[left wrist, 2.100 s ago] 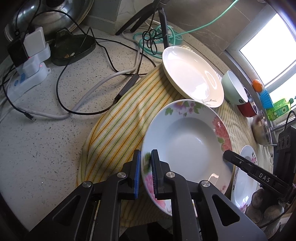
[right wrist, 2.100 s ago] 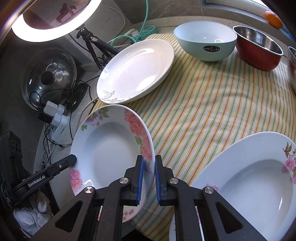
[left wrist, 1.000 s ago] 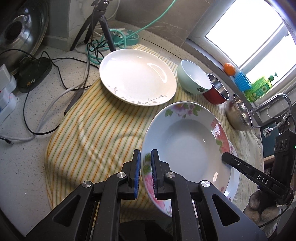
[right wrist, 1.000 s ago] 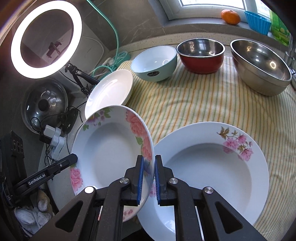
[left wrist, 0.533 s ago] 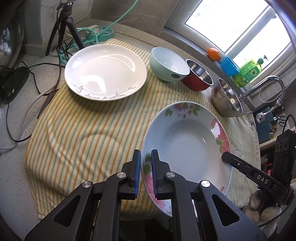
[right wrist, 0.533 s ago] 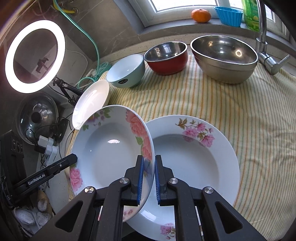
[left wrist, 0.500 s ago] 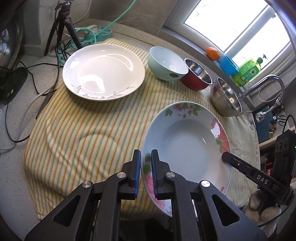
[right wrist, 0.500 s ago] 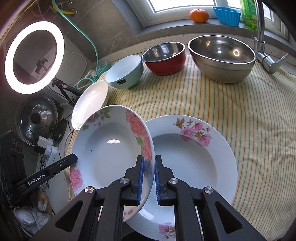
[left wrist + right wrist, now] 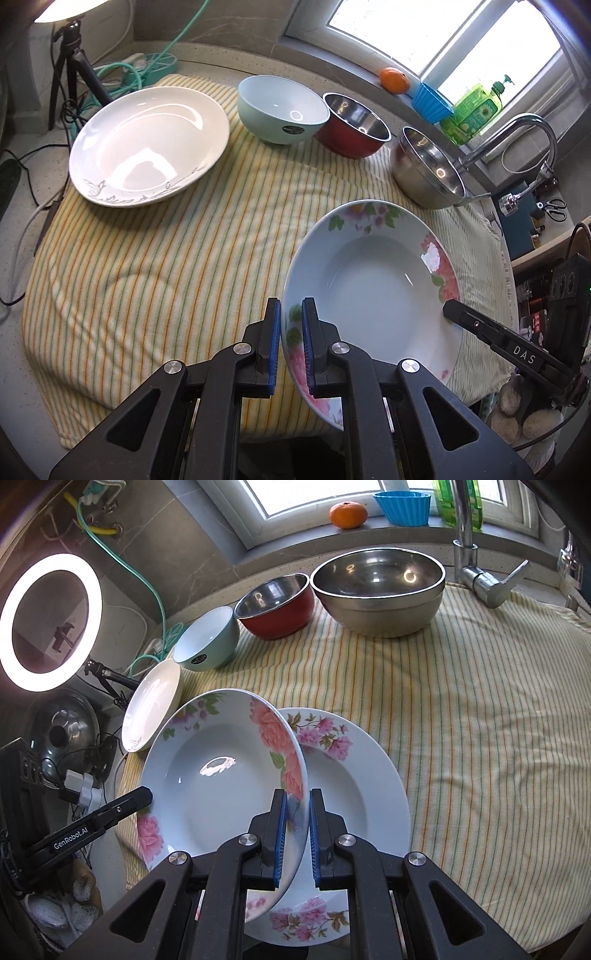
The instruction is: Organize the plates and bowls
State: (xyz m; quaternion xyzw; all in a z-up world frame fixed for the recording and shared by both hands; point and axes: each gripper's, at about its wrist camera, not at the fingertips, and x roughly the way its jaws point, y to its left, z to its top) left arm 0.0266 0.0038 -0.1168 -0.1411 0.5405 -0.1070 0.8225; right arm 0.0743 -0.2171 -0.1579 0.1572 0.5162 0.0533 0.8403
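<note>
I've got a glossy glazed flowered plate here, light glinting off its smooth well. My tongs' blue pads look ribbed and rubbery, on matt black plastic arms with shiny metal screws. Under it all, a soft, woven striped cloth, slightly rumpled, over a speckled stone table. Toward the far edge, the steel bowl is brushed and mirror-bright; the red bowl has a polished metal inside.

The held plate is white with pink flowers; at two o'clock lies a yellow-green striped cloth; the bowl is red.
</note>
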